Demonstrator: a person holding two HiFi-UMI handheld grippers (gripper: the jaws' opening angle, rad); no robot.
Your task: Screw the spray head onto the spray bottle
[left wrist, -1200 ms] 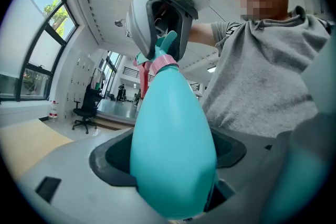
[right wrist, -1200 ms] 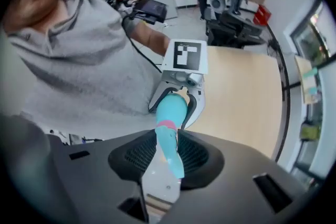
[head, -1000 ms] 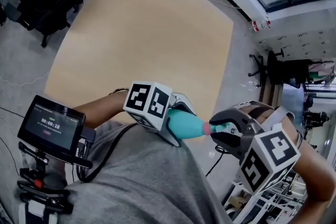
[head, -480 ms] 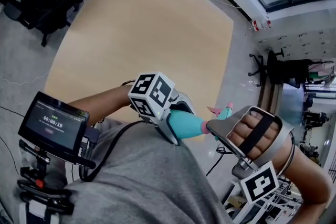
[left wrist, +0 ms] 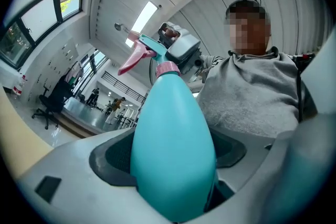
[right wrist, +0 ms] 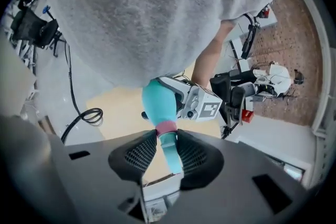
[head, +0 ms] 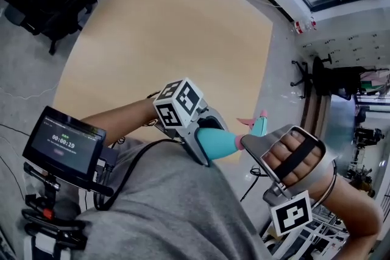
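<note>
Left gripper (left wrist: 173, 157) fingers gripped the bottle (left wrist: 170, 113); right gripper (right wrist: 168, 160) fingers pinched the spray head (right wrist: 167, 144). Twisting off-axis could cross-thread the pink collar (right wrist: 166, 128) or slip the hold.

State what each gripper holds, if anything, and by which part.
The left gripper holds the teal spray bottle by its wide body. The right gripper grips the spray head by its neck, beside the pink collar.

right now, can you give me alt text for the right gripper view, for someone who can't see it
The right hand-held gripper is closed on the teal spray head, just behind its pink collar, which sits on the teal spray bottle. Beyond it, the left hand-held gripper holds the bottle's body, under the person's grey sweatshirt.
</note>
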